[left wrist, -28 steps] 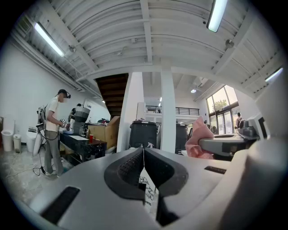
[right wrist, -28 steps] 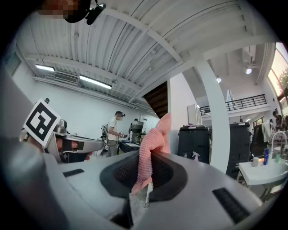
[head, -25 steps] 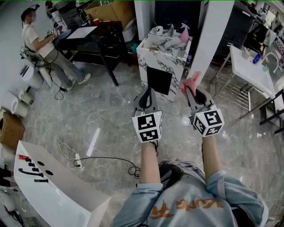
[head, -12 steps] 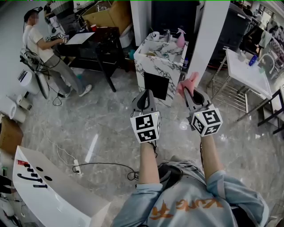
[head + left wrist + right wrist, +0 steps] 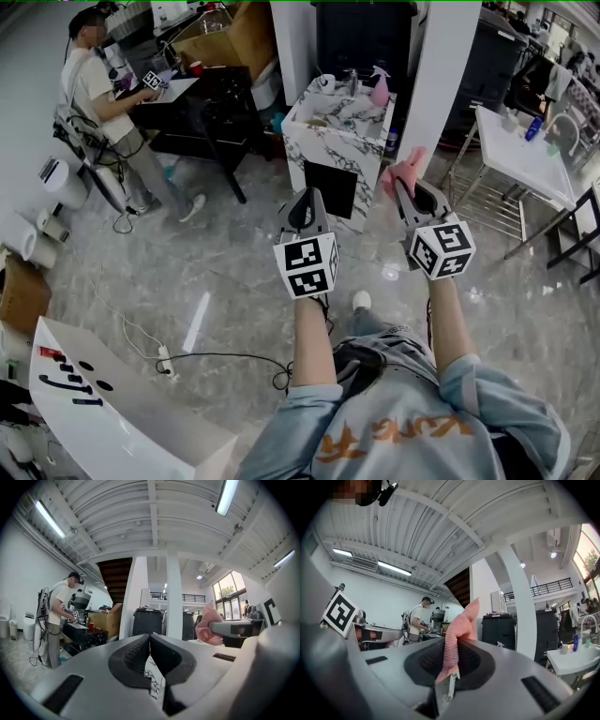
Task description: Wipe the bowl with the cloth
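Observation:
My right gripper [image 5: 409, 190] is shut on a pink cloth [image 5: 404, 170], held out in the air at chest height; in the right gripper view the cloth [image 5: 459, 630] stands up from between the dark pads of that gripper [image 5: 451, 660]. Beside it to the left my left gripper [image 5: 306, 208] is shut with nothing in it, its pads meeting in the left gripper view [image 5: 150, 644]. From there the cloth [image 5: 207, 626] shows at the right. I cannot make out a bowl in any view.
A marble-patterned counter [image 5: 323, 145] stands ahead, with a pink spray bottle [image 5: 381, 84] and small items on top. A white pillar [image 5: 441, 75] rises right of it, a white table [image 5: 525, 150] further right. A person [image 5: 103, 94] works at a black desk [image 5: 211, 94] far left.
Both grippers keep their pose and the cloth stays pinched. The scene has slid in the head view, the marble counter looks slightly nearer, and a white shoe now shows below the grippers.

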Available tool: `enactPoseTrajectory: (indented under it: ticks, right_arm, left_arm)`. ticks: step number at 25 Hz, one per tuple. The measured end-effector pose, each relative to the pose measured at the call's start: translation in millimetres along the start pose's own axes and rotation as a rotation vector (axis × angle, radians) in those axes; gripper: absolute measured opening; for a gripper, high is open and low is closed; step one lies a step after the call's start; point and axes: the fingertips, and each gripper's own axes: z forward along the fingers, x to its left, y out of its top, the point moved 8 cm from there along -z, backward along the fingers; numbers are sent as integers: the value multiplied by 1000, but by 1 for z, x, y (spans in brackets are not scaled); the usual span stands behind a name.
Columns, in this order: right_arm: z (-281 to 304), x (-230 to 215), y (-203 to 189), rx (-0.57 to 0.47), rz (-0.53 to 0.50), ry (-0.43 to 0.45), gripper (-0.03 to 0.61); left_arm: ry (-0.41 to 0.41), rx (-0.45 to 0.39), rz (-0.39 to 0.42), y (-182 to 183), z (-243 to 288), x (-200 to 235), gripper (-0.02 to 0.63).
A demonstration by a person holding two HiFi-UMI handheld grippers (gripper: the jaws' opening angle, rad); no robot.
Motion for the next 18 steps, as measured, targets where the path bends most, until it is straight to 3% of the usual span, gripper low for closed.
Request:
enactPoseTrajectory:
  ticks: [7,12,18]
  right_arm:
    - [45,-7,13,-60,-20,57,49]
    - [91,-46,3,-67,3,68,49]
    - [161,-92,-29,-22,99,69,49]
  left_arm:
    - [65,-33,4,12,23,35,23]
    - [95,-41,-9,12,76,46,23]
    - [110,50,-18,-11,147,54,23]
